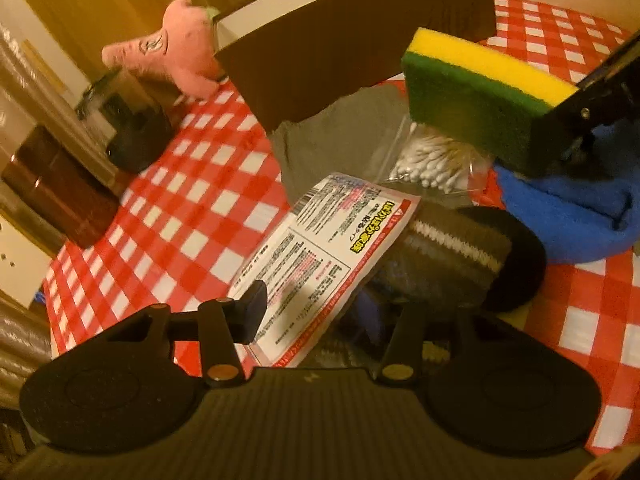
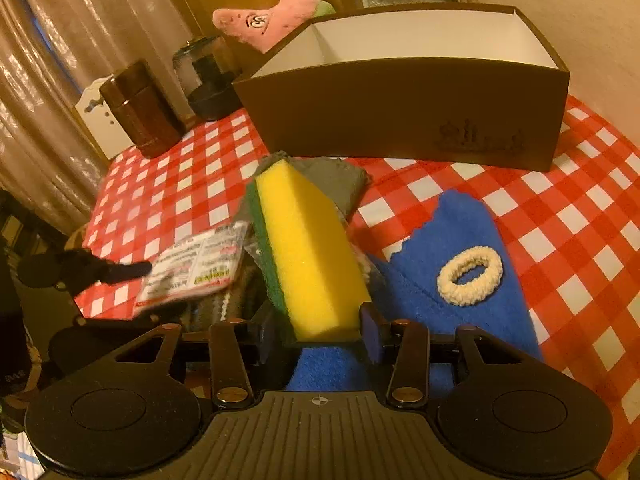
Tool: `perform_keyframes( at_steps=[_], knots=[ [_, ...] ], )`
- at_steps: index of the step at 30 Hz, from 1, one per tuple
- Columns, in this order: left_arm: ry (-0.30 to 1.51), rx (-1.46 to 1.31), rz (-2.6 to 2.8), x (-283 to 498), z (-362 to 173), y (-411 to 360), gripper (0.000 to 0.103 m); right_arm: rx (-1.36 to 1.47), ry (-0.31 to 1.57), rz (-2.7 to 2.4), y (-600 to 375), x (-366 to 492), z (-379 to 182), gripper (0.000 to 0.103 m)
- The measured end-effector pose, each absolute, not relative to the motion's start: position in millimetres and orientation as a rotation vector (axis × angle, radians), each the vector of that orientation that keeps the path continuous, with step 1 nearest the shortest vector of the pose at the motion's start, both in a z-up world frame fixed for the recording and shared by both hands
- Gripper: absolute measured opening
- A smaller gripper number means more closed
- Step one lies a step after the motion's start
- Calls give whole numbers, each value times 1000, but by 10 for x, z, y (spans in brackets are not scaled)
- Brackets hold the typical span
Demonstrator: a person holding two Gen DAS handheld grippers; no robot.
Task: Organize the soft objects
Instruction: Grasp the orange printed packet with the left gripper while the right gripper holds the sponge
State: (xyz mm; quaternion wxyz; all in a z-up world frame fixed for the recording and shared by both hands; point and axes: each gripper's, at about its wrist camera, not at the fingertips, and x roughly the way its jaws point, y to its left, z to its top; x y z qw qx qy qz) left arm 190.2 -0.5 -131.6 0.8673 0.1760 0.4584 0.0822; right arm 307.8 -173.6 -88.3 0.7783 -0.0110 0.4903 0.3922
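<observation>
Red-and-white checked tablecloth (image 2: pixel 560 216) over a table, curtains and wood panelling behind it. Along the far edge there's a brown cardboard box (image 2: pixel 400 120) with a white inside, open on top, nothing visible in it. Behind the box's left end sits a pink plush toy (image 2: pixel 264 20), and toward the far left corner a dark brown canister (image 2: pixel 140 108) and a glass jar (image 2: pixel 204 76).

The right gripper (image 2: pixel 320 330) has its pads squeezed on the near end of a yellow and green sponge (image 2: pixel 308 248), which sticks out forward, lifted off the cloth and tilted, over the pile in the middle of the table. Under and beside it: a blue towel (image 2: pixel 452 280) with a cream knitted ring (image 2: pixel 470 276) lying on it, a grey cloth (image 2: pixel 340 180) just in front of the box, and a bag of cotton swabs (image 1: pixel 432 160).

The left gripper (image 1: pixel 320 304) is over a printed packet (image 1: pixel 328 248) that leans on a dark striped knit piece (image 1: pixel 448 256). One finger (image 1: pixel 252 308) lies against the packet's left edge; the other is hidden, so I can't tell if it's actually gripping.
</observation>
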Motion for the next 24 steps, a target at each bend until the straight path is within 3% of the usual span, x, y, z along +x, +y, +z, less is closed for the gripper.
perform_keyframes(
  at_steps=[7, 10, 14, 24],
  knots=[
    [945, 503, 182, 1944, -1541, -85, 44, -64, 1074, 814, -1713, 3091, -961, 44],
    [951, 520, 160, 1977, -1564, -76, 10, -75, 1076, 808, -1711, 3097, -979, 44],
    [906, 557, 181, 1963, -1440, -64, 6, -92, 1068, 809, -1702, 3081, -961, 44],
    [957, 44, 251, 2083, -602, 611, 6, -140, 1038, 818, -1637, 3094, -903, 44]
  ],
)
